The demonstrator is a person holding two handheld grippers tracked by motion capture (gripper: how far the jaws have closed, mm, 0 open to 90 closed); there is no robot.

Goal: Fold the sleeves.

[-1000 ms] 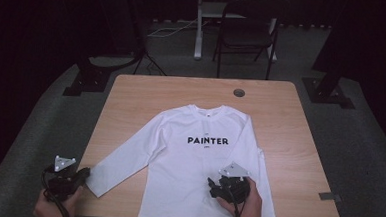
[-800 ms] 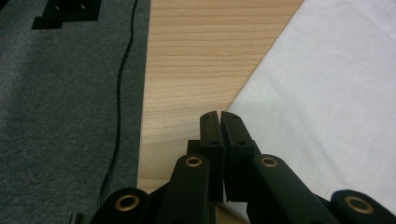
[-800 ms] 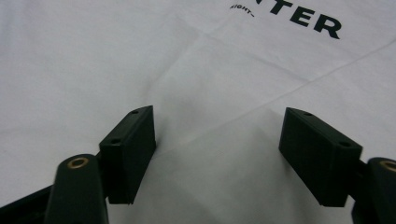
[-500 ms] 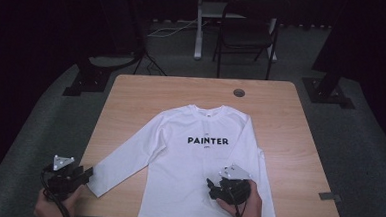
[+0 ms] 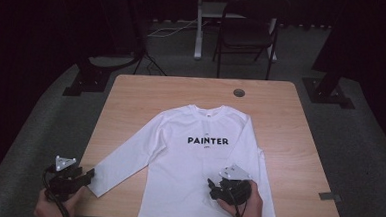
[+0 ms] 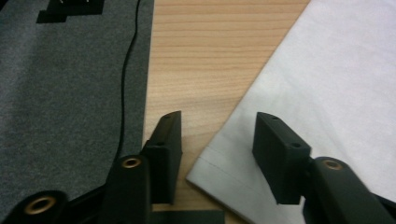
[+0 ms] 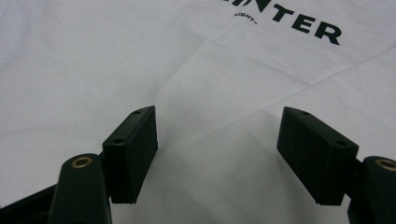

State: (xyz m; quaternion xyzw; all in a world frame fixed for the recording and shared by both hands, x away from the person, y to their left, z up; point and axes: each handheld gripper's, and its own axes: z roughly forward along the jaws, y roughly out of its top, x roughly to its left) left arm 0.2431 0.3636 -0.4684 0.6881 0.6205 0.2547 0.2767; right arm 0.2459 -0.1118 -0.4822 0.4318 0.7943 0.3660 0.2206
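while the left gripper (image 5: 88,174) hangs at the near left corner of the wooden table (image 5: 146,93), its jaws stand apart, having just closed in slightly from a wider gap after springing open from a shut position. nothing is pinched between them. seen from the left gripper view, the cuff (image 6: 219,161) of the white long-sleeved shirt (image 5: 198,164) lies flat on the wood beneath the gap between the two black jaws, its stitched hem running toward the right-hand jaw, and neither pad presses on it. grey carpet (image 6: 60,93) and a thin black cable (image 6: 128,65) lie past the table edge on that side.

over the lower front of the shirt, the right gripper (image 5: 211,185) is held in a hand (image 5: 243,204) that comes in from the bottom of the high view. its jaws are spread wide with bare white cloth below and between them; in the right gripper view the fabric shows a few soft creases and the dark printed lettering (image 7: 299,21) farther off.

beyond both grippers, the shirt is spread face up in the middle of the table, collar away from the person, one sleeve angled out toward the left gripper. a small round grommet (image 5: 239,93) sits in the tabletop near the far edge. behind the table stands a dark folding chair (image 5: 247,36) on the carpet.
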